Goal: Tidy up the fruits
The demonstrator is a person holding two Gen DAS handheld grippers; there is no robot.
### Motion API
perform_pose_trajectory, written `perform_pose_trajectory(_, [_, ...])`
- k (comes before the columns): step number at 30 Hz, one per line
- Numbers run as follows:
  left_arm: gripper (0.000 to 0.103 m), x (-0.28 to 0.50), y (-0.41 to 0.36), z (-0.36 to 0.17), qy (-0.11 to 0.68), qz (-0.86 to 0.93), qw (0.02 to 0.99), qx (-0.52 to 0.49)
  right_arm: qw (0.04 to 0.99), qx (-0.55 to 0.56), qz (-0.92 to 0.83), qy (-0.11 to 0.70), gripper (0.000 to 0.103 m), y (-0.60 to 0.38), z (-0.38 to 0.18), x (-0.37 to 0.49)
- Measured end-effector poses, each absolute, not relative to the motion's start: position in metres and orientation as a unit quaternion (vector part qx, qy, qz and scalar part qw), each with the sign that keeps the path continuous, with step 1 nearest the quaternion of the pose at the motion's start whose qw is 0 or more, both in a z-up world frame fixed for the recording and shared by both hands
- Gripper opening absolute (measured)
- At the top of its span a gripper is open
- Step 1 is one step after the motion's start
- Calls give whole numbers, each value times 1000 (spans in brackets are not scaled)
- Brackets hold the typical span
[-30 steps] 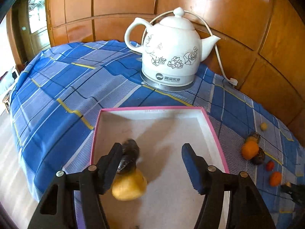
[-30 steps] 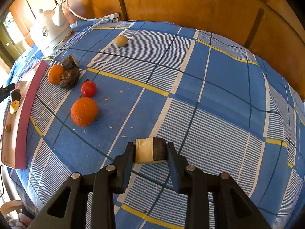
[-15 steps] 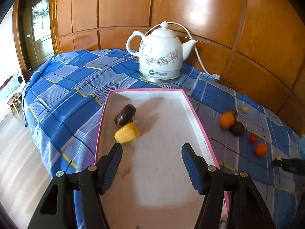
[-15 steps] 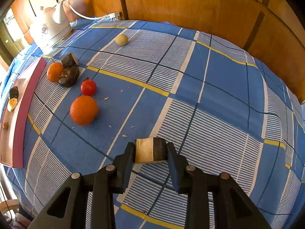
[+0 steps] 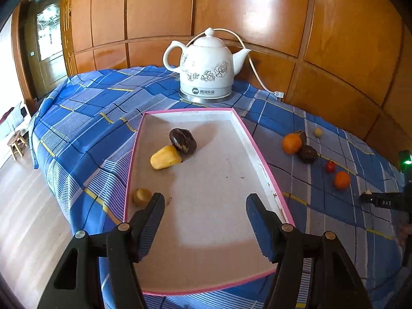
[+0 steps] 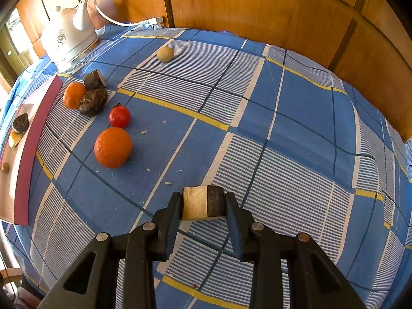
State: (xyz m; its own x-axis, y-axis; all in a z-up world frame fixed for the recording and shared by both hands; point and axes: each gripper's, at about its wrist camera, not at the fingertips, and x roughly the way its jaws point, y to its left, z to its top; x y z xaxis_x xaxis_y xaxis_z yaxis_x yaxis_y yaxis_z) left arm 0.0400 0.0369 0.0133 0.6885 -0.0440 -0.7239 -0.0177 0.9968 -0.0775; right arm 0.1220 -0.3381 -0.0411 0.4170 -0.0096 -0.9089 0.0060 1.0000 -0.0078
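Observation:
My left gripper (image 5: 204, 200) hovers over the near half of the pink-rimmed tray (image 5: 260, 159), its jaws opening with nothing between them. In the tray lie a dark brown fruit (image 5: 182, 140), a yellow piece (image 5: 164, 157) touching it, and a small yellowish ball (image 5: 141, 197) by the left finger. My right gripper (image 6: 203, 200) is shut on a cream-and-brown fruit chunk (image 6: 198, 203) just above the blue checked cloth. Left of it on the cloth are a large orange (image 6: 112, 147), a red tomato (image 6: 119, 116), a smaller orange (image 6: 74, 95), two dark pieces (image 6: 92, 101) and a tan ball (image 6: 165, 54).
A white ceramic kettle (image 5: 206, 69) with its cord stands behind the tray against the wooden wall panels. The cloth drops off the table edge to the wooden floor at the left, where a small stool (image 5: 16, 145) stands. Crumbs dot the cloth near the large orange.
The left gripper has drawn back from the dark fruit and yellow piece, which stay in the tray; far more of the tray now shows. The right gripper and its chunk have not moved.

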Motion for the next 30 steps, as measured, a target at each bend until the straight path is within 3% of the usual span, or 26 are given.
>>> perform_pose_trajectory(18, [70, 36, 42, 4, 404, -5, 914, -43, 841, 3, 29, 540, 34, -331, -40, 120])
perform_pose_trajectory(30, [71, 27, 44, 15, 367, 16, 930, -13, 849, 14, 36, 527, 34, -329, -31, 119])
